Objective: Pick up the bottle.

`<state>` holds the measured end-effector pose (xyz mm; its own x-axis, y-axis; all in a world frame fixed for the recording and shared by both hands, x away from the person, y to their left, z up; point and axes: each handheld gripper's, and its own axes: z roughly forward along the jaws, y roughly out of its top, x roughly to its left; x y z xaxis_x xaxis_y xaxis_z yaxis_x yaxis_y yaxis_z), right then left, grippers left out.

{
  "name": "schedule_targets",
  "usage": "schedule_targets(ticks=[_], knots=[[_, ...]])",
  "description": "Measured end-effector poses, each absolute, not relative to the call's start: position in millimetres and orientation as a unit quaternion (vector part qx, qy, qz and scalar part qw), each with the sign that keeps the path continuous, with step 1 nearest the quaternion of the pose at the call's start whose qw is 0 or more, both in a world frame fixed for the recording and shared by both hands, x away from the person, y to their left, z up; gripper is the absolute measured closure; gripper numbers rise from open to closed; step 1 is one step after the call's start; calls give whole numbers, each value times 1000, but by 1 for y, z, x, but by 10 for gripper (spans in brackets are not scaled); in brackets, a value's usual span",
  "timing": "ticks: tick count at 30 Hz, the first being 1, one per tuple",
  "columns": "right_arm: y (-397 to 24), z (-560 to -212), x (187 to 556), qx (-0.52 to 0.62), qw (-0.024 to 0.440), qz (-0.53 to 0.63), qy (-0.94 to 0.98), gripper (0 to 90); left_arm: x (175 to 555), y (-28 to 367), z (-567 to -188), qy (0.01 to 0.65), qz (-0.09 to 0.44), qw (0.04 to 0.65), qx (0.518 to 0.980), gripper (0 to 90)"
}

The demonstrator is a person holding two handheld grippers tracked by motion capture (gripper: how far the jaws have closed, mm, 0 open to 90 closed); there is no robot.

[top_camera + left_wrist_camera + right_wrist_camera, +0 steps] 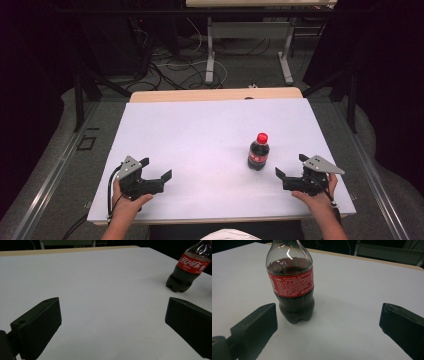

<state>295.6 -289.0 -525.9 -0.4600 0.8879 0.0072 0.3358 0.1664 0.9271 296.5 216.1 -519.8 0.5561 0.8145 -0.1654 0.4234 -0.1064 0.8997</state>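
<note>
A small cola bottle (258, 152) with a red cap and red label stands upright on the white table (200, 130), right of centre. My right gripper (291, 167) sits just right of the bottle near the front edge, open, its jaws wide apart with nothing between them. In the right gripper view the bottle (293, 287) stands close ahead, nearer the left jaw. My left gripper (157, 169) rests at the front left, open and empty. In the left gripper view the bottle (187, 268) appears far off at the upper right.
The white sheet covers a wooden tabletop whose far edge (215, 94) shows as a tan strip. Beyond it are desk legs (210, 55) and loose cables (175, 65) on the floor. Dark curtains stand at both sides.
</note>
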Motion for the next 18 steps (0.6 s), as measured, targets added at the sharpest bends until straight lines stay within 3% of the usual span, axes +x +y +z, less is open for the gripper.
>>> schedule_targets(ticks=[7, 11, 13, 18], knots=[[-285, -524, 293, 433, 293, 477, 707, 85, 295, 217, -518, 427, 193, 522, 712, 9], [-282, -521, 292, 429, 275, 480, 714, 161, 294, 218, -518, 423, 194, 517, 719, 9], [-277, -520, 294, 421, 250, 484, 725, 158, 293, 216, -518, 425, 196, 518, 716, 9], [-272, -515, 303, 409, 243, 486, 733, 186, 294, 215, -519, 424, 195, 513, 720, 8]])
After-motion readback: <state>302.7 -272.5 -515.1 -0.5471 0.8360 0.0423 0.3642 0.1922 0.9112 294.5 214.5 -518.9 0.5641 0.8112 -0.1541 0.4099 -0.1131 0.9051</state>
